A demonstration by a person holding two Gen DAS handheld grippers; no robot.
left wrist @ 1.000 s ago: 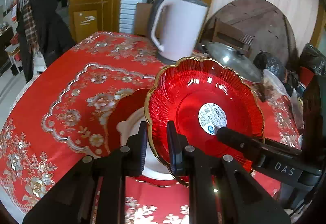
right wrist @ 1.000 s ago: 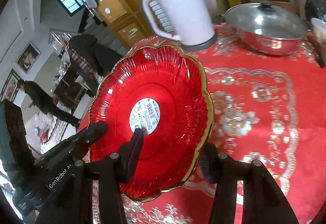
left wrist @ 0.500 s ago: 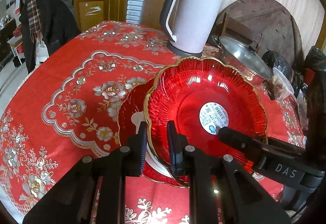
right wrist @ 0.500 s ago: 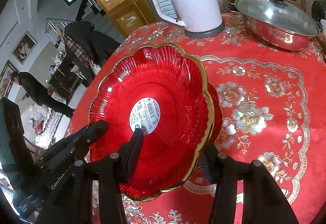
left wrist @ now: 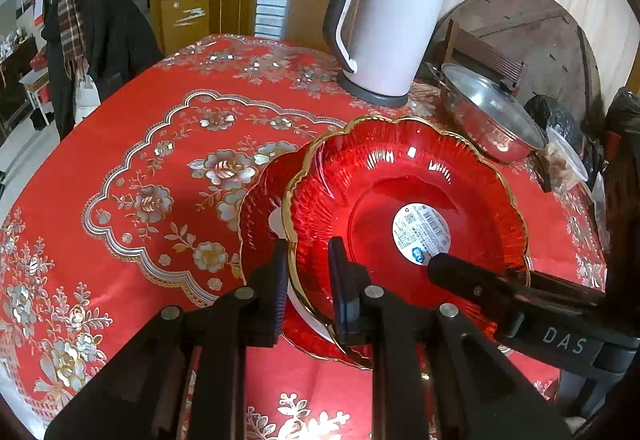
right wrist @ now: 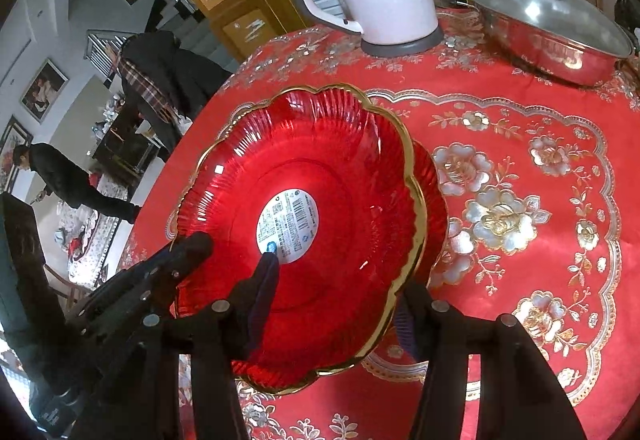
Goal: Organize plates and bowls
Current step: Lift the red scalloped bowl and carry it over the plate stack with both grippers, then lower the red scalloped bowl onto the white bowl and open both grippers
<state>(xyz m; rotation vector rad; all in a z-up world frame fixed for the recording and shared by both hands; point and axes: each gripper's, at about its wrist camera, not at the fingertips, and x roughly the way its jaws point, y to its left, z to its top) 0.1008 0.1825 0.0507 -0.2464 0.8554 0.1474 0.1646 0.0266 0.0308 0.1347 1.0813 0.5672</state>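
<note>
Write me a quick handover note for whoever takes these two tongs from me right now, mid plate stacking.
Left tongs: shut on the near left rim of the red gold-rimmed plate.
Right tongs: gripping the same plate across its right edge, one finger on the inner face by the barcode sticker, the other behind the rim.
Plate is held tilted above a second red plate that lies on the red tablecloth.
Kettle and lidded pot stand behind, apart from the plates.
Done: plate lifted and brought over the lower one.
Left: level it, lower it onto the lower plate, open both tongs.
</note>
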